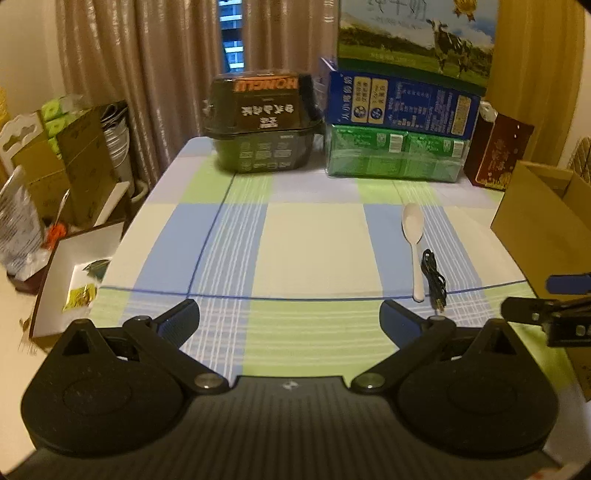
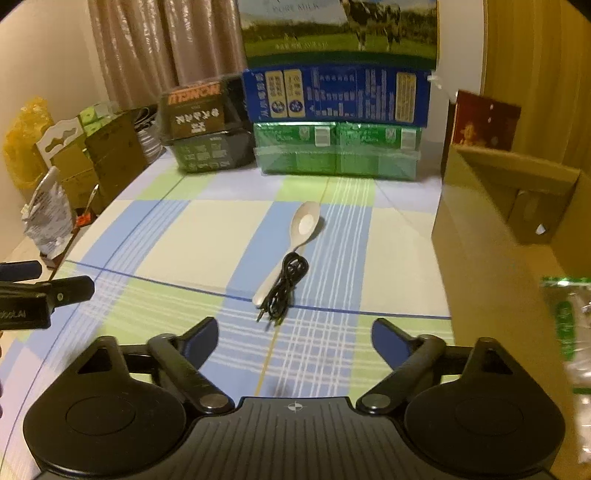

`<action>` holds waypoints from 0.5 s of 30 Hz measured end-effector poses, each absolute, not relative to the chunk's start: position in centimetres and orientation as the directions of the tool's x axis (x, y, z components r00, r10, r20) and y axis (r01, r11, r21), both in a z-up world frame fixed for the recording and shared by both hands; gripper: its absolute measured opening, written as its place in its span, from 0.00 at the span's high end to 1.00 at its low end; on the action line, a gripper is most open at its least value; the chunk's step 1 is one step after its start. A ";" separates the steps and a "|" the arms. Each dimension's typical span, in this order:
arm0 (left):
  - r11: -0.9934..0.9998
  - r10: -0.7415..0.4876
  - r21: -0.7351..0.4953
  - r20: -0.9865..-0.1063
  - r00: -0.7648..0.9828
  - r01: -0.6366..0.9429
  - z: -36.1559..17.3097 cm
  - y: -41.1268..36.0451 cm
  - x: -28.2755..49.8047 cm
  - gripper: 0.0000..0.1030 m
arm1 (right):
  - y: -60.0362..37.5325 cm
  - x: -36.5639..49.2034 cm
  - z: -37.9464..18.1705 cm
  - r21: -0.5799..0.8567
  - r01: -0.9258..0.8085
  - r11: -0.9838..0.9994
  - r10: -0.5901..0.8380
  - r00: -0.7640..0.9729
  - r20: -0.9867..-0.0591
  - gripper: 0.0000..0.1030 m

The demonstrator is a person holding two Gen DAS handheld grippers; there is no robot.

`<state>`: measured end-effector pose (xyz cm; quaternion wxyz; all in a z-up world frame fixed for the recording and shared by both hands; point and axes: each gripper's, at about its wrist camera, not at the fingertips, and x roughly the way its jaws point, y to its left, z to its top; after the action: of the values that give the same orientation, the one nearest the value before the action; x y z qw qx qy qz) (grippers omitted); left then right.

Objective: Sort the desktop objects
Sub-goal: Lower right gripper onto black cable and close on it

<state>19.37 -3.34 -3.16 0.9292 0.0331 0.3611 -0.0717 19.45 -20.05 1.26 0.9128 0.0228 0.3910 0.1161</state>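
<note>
Spoon (image 2: 305, 223) and cable (image 2: 286, 286) are what we find loose on the counter (image 1: 314, 240), which wears a cloth checked in blue, green and cream. Going from the biggest things down: along the far edge we see a stack of cartons, a cow-print box (image 1: 417, 33) on a blue box (image 1: 402, 103) on a green pack (image 1: 397, 157). Just left of that stack sits a black tub (image 1: 262, 122) with a lid, and at the far right corner a dark red box (image 1: 496, 151). An open cardboard box (image 2: 509, 206) stands by the counter's right edge.

The spoon lies right of the middle, bowl toward the far edge and handle toward the near edge. The cable is a small black coil touching the handle on its right side, its plug ends pointing to the near edge.

Our left claw (image 1: 290, 317) hangs over the near edge with its jaws wide apart and only cloth between them. Our right claw (image 2: 294, 336) stands apart too, empty, just short of the cable's plug ends.
</note>
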 end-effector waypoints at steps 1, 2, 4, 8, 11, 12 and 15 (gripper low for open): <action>0.985 -0.128 -0.003 -0.683 0.719 0.172 -3.5 -3.4 19.9 0.01 | -20.1 20.0 0.6 0.141 -0.183 0.973 0.228 0.664 -0.712 0.26; 0.983 -0.139 -0.012 -0.691 0.710 0.181 -3.9 -3.6 20.4 0.01 | -20.0 20.4 0.1 0.148 -0.175 0.973 0.227 0.660 -0.716 0.28; 0.983 -0.138 -0.011 -0.710 0.690 0.185 -4.7 -4.0 21.6 0.01 | -19.8 21.4 -0.9 0.159 -0.168 0.973 0.230 0.651 -0.724 0.35; 0.984 -0.147 -0.040 -0.722 0.676 0.171 -6.2 -4.7 23.7 0.01 | -19.4 23.0 -1.8 0.163 -0.182 0.970 0.243 0.655 -0.716 0.41; 0.985 -0.152 -0.059 -0.724 0.673 0.160 -7.2 -4.8 24.8 0.01 | -19.0 24.0 -2.5 0.174 -0.188 0.967 0.255 0.652 -0.714 0.44; 0.987 -0.148 -0.062 -0.724 0.673 0.150 -7.5 -4.8 25.1 0.01 | -18.9 24.3 -2.8 0.175 -0.189 0.966 0.256 0.648 -0.717 0.46; 0.992 -0.113 -0.038 -0.722 0.682 0.124 -7.9 -4.6 25.6 0.01 | -18.3 25.1 -3.8 0.165 -0.204 0.965 0.259 0.636 -0.727 0.53</action>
<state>25.57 -4.55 -7.93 0.9171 0.0070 0.3933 -0.0644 25.11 -18.33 -3.81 0.9037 0.0336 0.4071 0.1281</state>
